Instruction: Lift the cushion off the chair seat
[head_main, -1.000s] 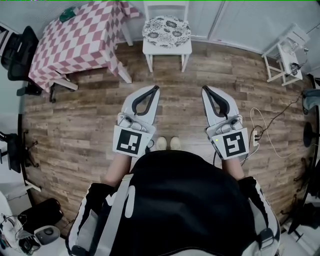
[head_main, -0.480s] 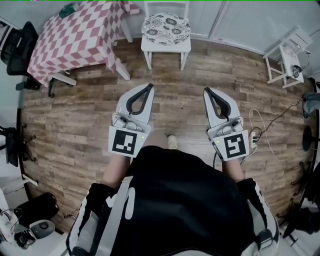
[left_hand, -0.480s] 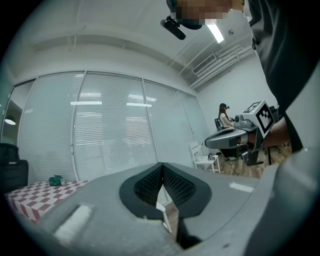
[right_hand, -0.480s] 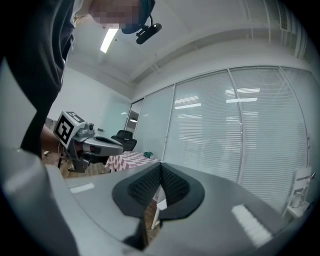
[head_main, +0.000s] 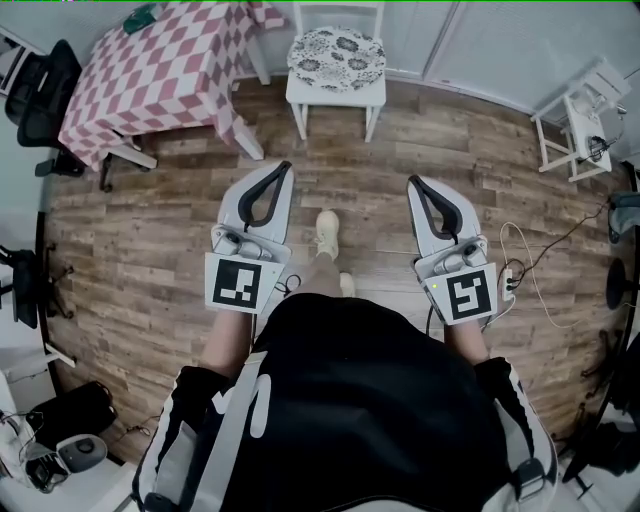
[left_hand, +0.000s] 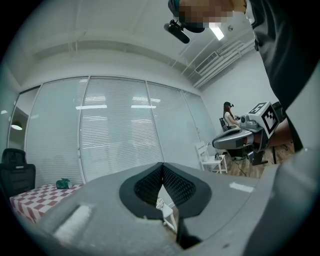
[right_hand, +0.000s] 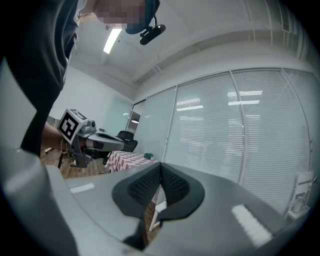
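Looks down on a wood-plank floor (head_main: 150, 260) that fills most of the head view, with glass panels behind pale blinds along the far side of the room. Takes in a table (head_main: 150, 75) under a pink-and-white checked cloth at the upper left, a black office chair (head_main: 40, 95) beside it, and a small white stand (head_main: 575, 110) at the far right. Finds a white wooden chair (head_main: 335, 100) against the far wall, just right of the table. Shows the cushion (head_main: 336, 58) lying flat on that chair's seat: round, white with a dark floral print, covering nearly the whole seat. Holds the left gripper (head_main: 285, 165) and the right gripper (head_main: 412, 180) level over bare floor, side by side, both well apart from the chair. Has both pairs of jaws pressed together at the tips, clamped on nothing and touching nothing.
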